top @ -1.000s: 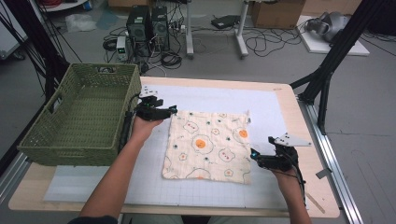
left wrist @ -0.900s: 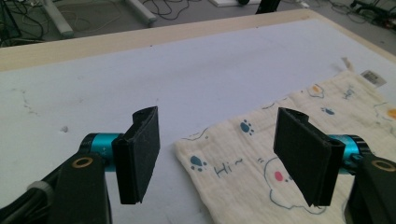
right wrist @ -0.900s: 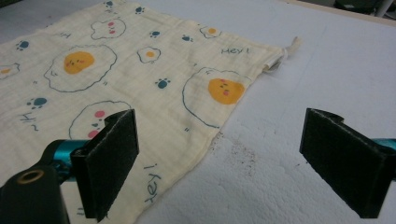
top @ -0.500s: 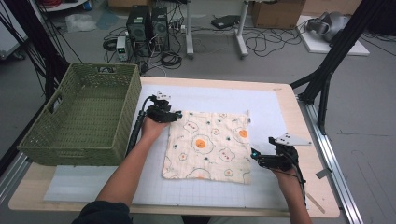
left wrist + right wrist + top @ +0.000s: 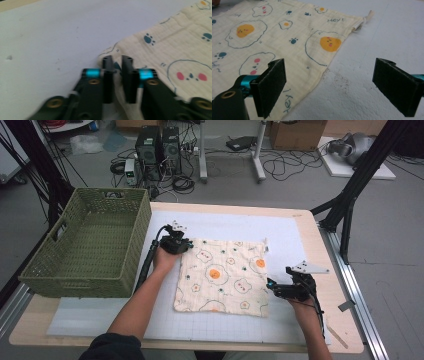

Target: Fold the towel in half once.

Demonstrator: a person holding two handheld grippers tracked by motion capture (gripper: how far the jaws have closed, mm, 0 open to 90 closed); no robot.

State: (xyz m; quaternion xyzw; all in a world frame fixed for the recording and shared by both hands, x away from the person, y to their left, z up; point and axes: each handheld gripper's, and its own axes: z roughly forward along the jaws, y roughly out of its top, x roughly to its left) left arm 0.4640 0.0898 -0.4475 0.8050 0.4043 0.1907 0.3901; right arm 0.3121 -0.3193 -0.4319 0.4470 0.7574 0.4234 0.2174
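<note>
A cream cloth [image 5: 220, 275] printed with fried eggs and paw marks lies flat on the white mat [image 5: 290, 230]. My left gripper [image 5: 184, 245] is at the cloth's far left corner. In the left gripper view the cloth [image 5: 175, 45] reaches in between the jaws, and the left gripper [image 5: 117, 60] has just been closing and now pinches that corner. My right gripper [image 5: 271, 285] rests low at the cloth's near right edge. In the right gripper view the right gripper [image 5: 329, 85] stands open, one pad over the cloth [image 5: 274, 32] edge and the other over bare mat.
A green woven basket [image 5: 80, 275] stands at the table's left, close beside the left forearm. The wooden table edge [image 5: 325, 250] runs along the right. A black frame leg [image 5: 350, 205] stands past the far right corner.
The left hand has slid a little right and down onto the cloth's far left corner, and its jaws have closed on it. The right hand has stayed still.
</note>
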